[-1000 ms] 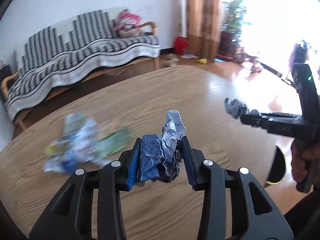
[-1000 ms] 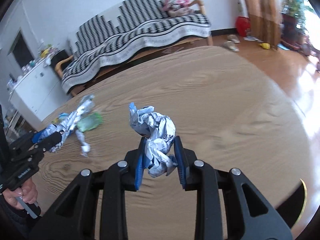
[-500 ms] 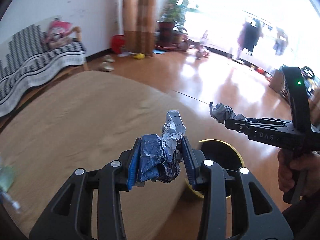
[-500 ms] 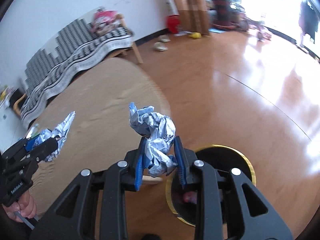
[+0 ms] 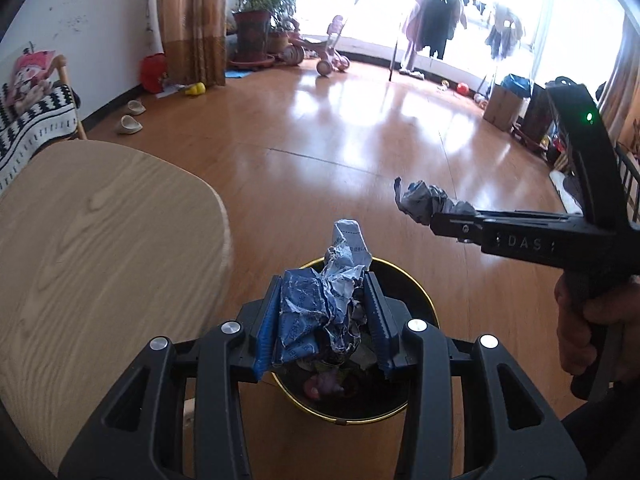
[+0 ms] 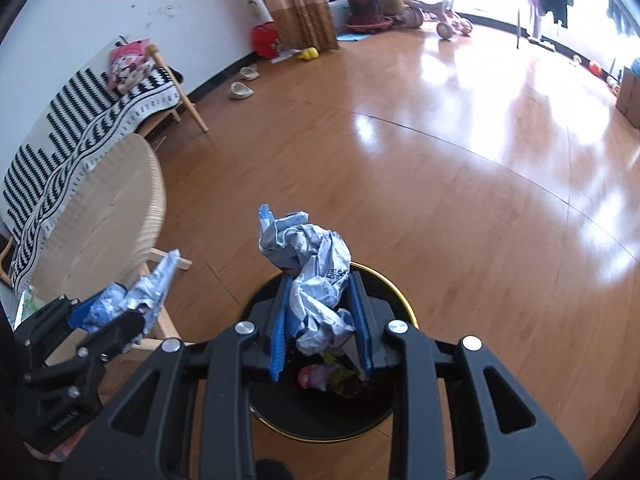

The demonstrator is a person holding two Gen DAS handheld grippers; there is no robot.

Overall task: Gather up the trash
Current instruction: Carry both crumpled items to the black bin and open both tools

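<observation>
Crumpled wrappers sit clamped in both our jaws, left gripper (image 5: 325, 322) and right gripper (image 6: 320, 322), above the bin (image 5: 416, 292); dropping's left.

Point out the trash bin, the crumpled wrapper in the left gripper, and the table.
trash bin (image 5: 420, 300): left wrist view, on its gold rim.
crumpled wrapper (image 5: 316, 312): left wrist view, on its blue middle, clamped in the left gripper (image 5: 322, 320).
table (image 5: 100, 240): left wrist view, on bare wood.
</observation>
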